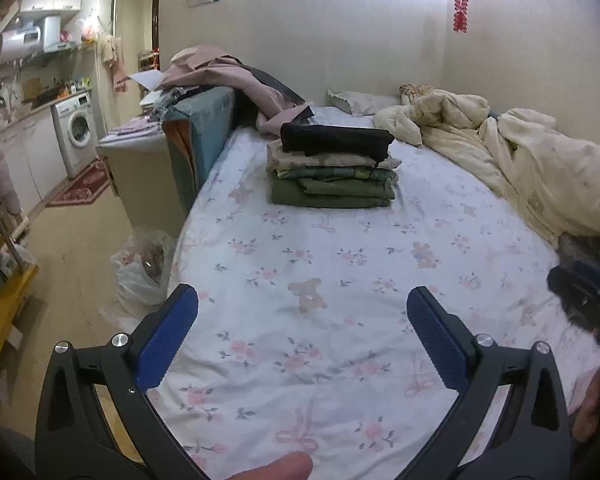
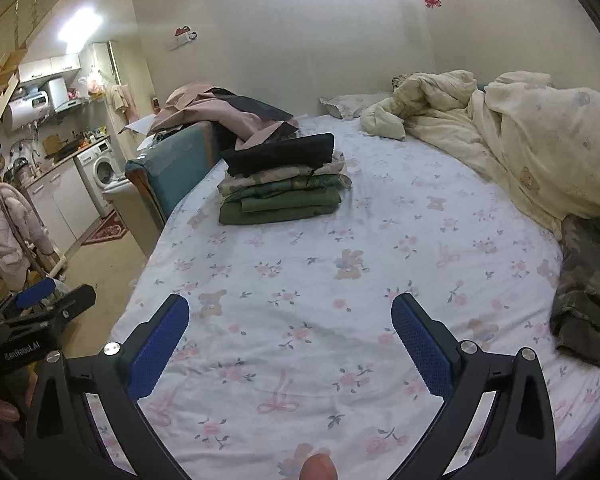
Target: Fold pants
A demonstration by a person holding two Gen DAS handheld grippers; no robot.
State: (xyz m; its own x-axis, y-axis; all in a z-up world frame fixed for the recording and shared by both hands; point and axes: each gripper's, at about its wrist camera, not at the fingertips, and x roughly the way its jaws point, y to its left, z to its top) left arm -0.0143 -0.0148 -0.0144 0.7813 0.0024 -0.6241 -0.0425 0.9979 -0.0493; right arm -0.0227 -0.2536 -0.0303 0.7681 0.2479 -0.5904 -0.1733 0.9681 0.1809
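Evidently we are between garments: our left gripper (image 1: pixel 302 320) and right gripper (image 2: pixel 290 320) both hover over the bare flowered sheet (image 1: pixel 340 272), fingers spread wide and holding nothing. A stack of folded pants (image 1: pixel 332 170) sits in the upper middle of the frame. At the right edge lies a crumpled camouflage garment (image 2: pixel 588 280), likely the next pants. We judge the next move is reaching right to pinch its waistband.

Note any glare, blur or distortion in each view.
Left wrist: ceiling lights blow out at the top, the bed edge bows, and the right hand-held gripper is blurred at the frame edge. Right wrist: glare top centre, same fisheye bowing, sharp stack.
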